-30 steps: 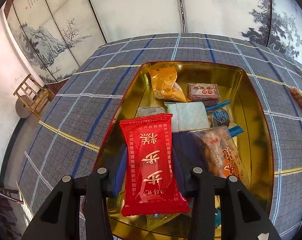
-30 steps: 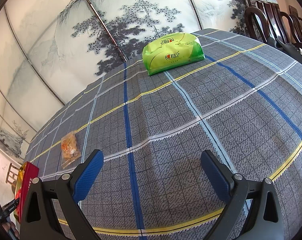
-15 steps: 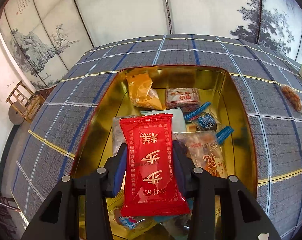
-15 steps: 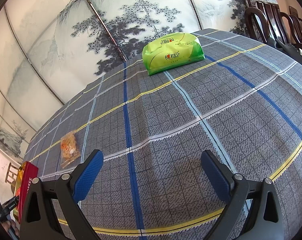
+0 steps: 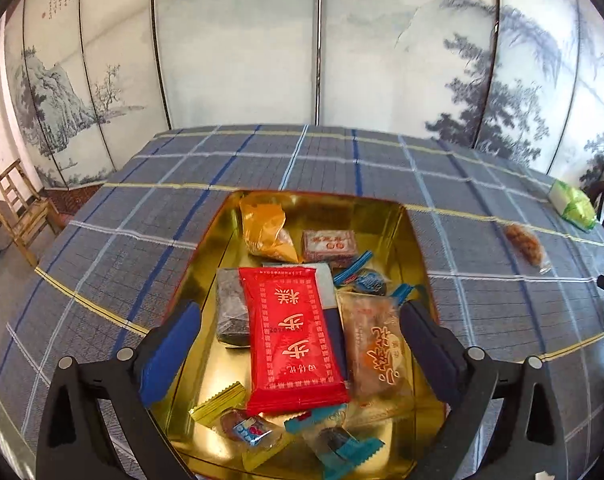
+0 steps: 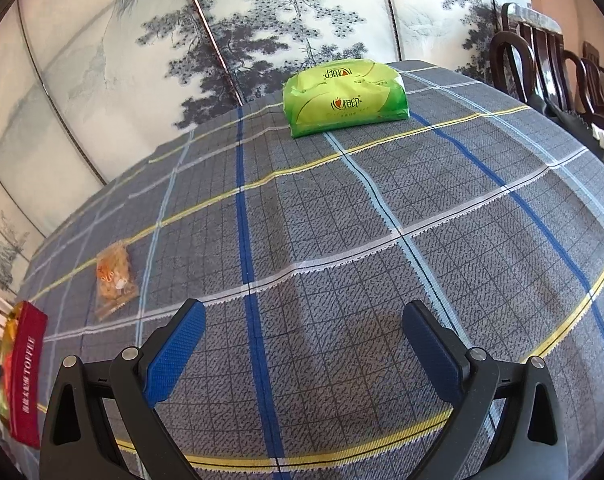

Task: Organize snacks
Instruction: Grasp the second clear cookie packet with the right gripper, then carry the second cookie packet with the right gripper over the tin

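A: What's on the left?

B: The left gripper [image 5: 300, 344] has just been opening; its jaws stand spread above the gold tin [image 5: 206, 248]. The red packet [image 5: 292, 332] lies between them, touching neither pad, on top of the other snacks.

A: And further right?

B: A clear snack bag [image 5: 525, 240] lies on the plaid cloth [image 6: 342, 240], well apart from the tin. Beyond it sits a green tissue pack [image 6: 344, 98]. The right gripper [image 6: 300, 348] hangs spread over bare cloth, gripping nothing.
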Demonstrator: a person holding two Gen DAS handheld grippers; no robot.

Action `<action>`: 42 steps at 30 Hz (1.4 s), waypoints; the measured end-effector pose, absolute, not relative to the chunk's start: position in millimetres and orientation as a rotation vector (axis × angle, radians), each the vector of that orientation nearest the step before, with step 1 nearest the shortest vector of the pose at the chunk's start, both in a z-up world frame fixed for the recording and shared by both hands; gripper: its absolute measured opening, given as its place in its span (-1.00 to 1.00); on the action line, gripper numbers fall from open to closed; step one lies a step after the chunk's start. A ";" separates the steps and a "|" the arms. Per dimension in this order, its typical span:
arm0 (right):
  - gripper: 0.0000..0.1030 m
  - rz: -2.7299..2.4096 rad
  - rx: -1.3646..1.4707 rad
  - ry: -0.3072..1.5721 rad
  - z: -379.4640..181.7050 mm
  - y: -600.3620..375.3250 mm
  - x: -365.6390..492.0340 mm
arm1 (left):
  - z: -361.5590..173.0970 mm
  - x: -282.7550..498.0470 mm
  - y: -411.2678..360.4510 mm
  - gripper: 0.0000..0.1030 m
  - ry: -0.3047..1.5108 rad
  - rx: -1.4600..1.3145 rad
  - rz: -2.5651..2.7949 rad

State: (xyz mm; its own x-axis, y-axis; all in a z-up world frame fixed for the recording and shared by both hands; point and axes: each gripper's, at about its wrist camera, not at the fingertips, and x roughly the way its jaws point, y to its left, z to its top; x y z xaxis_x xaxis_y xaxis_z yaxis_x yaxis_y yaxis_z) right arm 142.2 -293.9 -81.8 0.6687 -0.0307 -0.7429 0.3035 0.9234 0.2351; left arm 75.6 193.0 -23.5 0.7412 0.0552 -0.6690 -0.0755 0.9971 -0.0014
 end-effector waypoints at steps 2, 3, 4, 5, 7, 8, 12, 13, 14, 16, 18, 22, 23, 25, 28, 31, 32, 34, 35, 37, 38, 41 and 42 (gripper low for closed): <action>0.92 -0.155 0.305 0.806 -71.0 -275.1 146.6 | -10.2 55.5 195.6 0.99 0.685 -0.024 0.065; 0.92 -0.139 0.264 0.798 -65.2 -262.0 151.9 | -5.1 42.6 199.2 0.99 0.666 -0.036 0.062; 0.92 -0.113 0.223 0.792 -60.1 -248.9 158.0 | -2.0 32.4 203.0 0.99 0.656 -0.055 0.058; 0.92 -0.079 0.188 0.791 -55.8 -234.1 165.7 | 0.0 20.5 207.4 0.99 0.653 -0.082 0.052; 0.92 -0.019 0.130 0.805 -52.8 -205.8 183.7 | -2.7 -6.2 217.2 0.99 0.658 -0.140 0.038; 0.92 0.001 0.100 0.812 -53.0 -191.9 192.5 | -6.2 -19.2 220.5 0.99 0.665 -0.158 0.038; 0.92 0.038 0.012 0.864 -63.0 -149.1 225.3 | -26.4 -75.0 227.8 0.99 0.693 -0.161 0.066; 0.92 0.031 -0.007 0.871 -66.1 -141.8 232.8 | -32.4 -89.2 229.0 0.99 0.701 -0.151 0.080; 0.92 0.027 -0.024 0.881 -68.6 -134.0 239.6 | -37.8 -101.4 230.7 0.99 0.710 -0.148 0.091; 0.89 0.031 -0.044 0.906 -75.4 -128.1 250.0 | -47.6 -123.1 236.1 0.99 0.730 -0.159 0.105; 0.72 0.046 -0.062 0.926 -80.7 -125.9 254.9 | -55.3 -139.4 241.8 0.99 0.741 -0.188 0.121; -0.15 0.030 -0.042 0.930 -81.1 -131.7 252.4 | -65.7 -152.3 250.8 0.99 0.756 -0.244 0.109; -0.18 0.022 -0.053 0.933 -80.1 -130.9 248.9 | -65.3 -151.6 251.6 0.99 0.750 -0.248 0.102; -0.18 0.009 -0.078 0.933 -78.7 -131.7 240.5 | -62.6 -148.0 248.5 0.99 0.736 -0.249 0.088; -0.21 -0.001 -0.078 0.926 -74.7 -128.9 229.9 | -58.7 -143.4 240.9 0.99 0.723 -0.253 0.061; -0.21 -0.036 -0.072 0.911 -69.1 -129.1 222.0 | -55.0 -143.1 231.2 0.99 0.711 -0.236 0.045; -0.21 -0.043 -0.072 0.907 -66.4 -125.9 220.9 | -54.5 -143.6 227.9 0.99 0.709 -0.223 0.043; -0.21 -0.056 -0.080 0.888 -59.3 -121.4 212.3 | -54.6 -144.0 222.4 0.99 0.718 -0.204 0.040; -0.21 -0.056 -0.083 0.879 -57.3 -112.4 213.6 | -54.3 -144.8 220.6 0.99 0.720 -0.200 0.037; -0.21 -0.049 -0.092 0.858 -48.0 -102.1 205.9 | -52.7 -147.6 217.9 0.99 0.717 -0.189 0.041; -0.21 -0.042 -0.092 0.851 -44.3 -94.3 206.5 | -52.3 -148.6 218.0 0.99 0.716 -0.187 0.045; -0.21 -0.009 -0.097 0.823 -31.2 -69.0 197.9 | -50.1 -150.7 217.9 0.99 0.717 -0.195 0.059; -0.21 0.006 -0.102 0.815 -27.1 -58.9 196.1 | -49.4 -151.8 217.7 0.99 0.717 -0.194 0.064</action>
